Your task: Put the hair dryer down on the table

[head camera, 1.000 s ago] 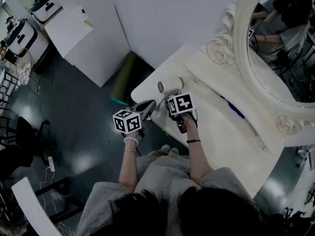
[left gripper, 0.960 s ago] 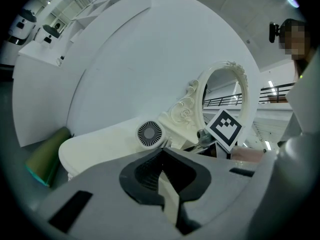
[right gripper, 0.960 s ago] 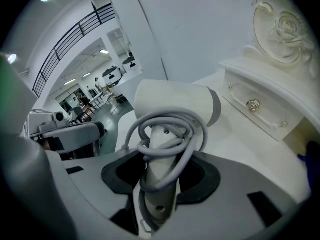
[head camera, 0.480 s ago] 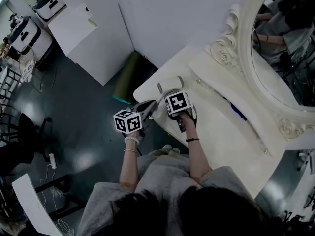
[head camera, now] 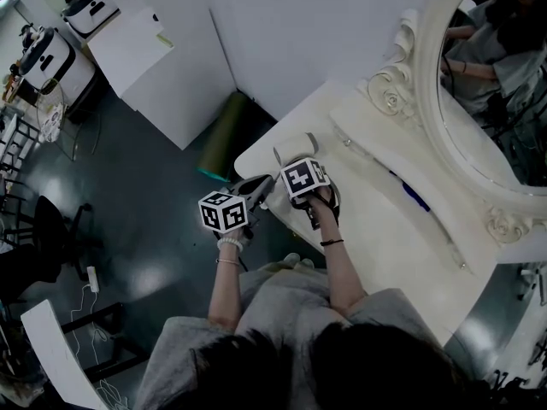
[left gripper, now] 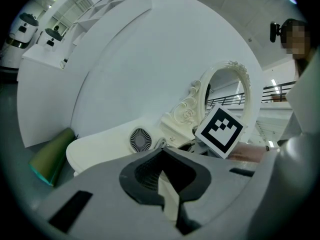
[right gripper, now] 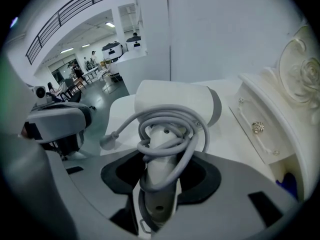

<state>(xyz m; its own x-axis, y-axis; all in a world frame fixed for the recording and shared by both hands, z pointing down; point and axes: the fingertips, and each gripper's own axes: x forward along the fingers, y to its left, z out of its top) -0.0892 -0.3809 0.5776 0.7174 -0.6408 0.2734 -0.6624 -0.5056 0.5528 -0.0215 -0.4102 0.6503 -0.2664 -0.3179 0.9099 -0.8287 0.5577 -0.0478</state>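
The head camera looked steeply down from high above onto the table (head camera: 385,220), mirror (head camera: 479,101) and floor (head camera: 128,212). The left gripper (head camera: 263,184) camera sat low off the table's edge, facing across it to the mirror. The right gripper (head camera: 297,162) camera looked from close along the dryer (right gripper: 170,109) toward the wall (right gripper: 225,29). All three shared dryer and tabletop.

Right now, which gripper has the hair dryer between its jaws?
The right gripper: it clamps the hair dryer by its cord-wrapped handle, while the left gripper holds nothing.
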